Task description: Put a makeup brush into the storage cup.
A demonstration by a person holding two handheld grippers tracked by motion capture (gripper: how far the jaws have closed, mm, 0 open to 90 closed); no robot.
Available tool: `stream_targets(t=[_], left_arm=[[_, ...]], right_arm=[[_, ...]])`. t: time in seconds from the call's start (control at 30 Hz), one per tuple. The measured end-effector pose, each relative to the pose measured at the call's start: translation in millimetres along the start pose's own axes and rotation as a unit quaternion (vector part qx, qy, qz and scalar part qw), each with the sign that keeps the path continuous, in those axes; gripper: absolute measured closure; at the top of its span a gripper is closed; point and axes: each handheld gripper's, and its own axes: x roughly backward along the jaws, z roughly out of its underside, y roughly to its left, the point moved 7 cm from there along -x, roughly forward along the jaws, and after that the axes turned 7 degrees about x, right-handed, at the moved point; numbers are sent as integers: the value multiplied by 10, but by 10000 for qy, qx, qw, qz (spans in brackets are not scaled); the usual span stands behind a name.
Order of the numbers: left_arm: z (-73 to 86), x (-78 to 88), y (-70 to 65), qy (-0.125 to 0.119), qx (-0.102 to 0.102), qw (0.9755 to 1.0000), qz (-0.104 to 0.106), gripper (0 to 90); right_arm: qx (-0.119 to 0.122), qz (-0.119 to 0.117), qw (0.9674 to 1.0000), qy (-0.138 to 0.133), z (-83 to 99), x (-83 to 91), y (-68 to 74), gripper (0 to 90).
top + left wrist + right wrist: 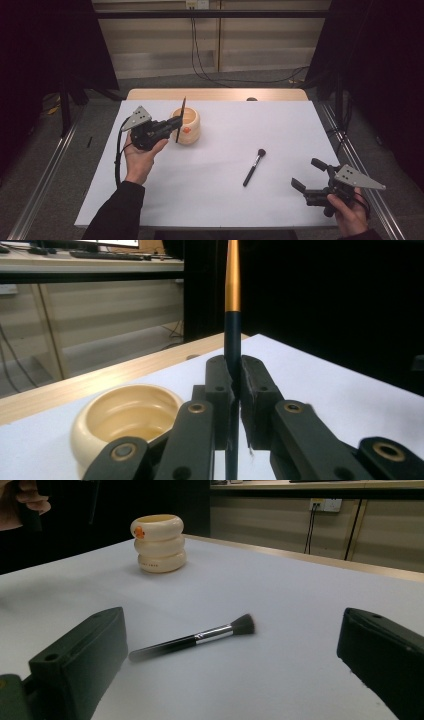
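A cream ringed cup (189, 128) with an orange mark stands on the white table top (225, 130), left of the middle. My left gripper (176, 125) is beside the cup's left side, shut on a thin dark brush handle (181, 116) that stands nearly upright. In the left gripper view, the pads (220, 385) press on the dark blue handle (232, 335) below its gold band, with the cup (125, 415) just beyond to the left. A black makeup brush (254, 167) lies flat on the table. My right gripper (306, 173) rests open at the near right, facing that brush (200, 639).
A wooden strip (215, 94) runs along the table's far edge, with a small dark thing (251, 99) on it. Metal rails (45, 170) flank the table. Cables hang from a wall socket (196, 5) behind. Black curtains stand on both sides.
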Motion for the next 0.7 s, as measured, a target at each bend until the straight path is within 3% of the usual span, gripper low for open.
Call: stream_targets(t=[0.07,0.2,0.23,0.5,0.53,0.67,0.7], left_arm=[[-6,-5,18,53,-73,10000,-19,837],[-57,-66,26,16,-23,10000,-7,837],[-83,-88,45,31,-107,9999,-23,837],[-223,-161,105,-11,-69,9999,-112,837],[-257,-168,123,-25,-29,9998,-215,837],[-292,-184,140,-54,-68,9999,-138,837],[-301,-196,141,-69,-13,9997,-243,837]], right_arm=[[3,-7,10000,6,1,0,-1,0],[37,26,10000,4,3,-5,-6,0],[18,20,10000,13,4,2,-5,0],[17,25,10000,15,5,3,-9,0],[23,38,10000,7,4,4,-10,0],[27,60,10000,8,5,8,-17,0],[20,51,10000,4,5,5,-16,0]])
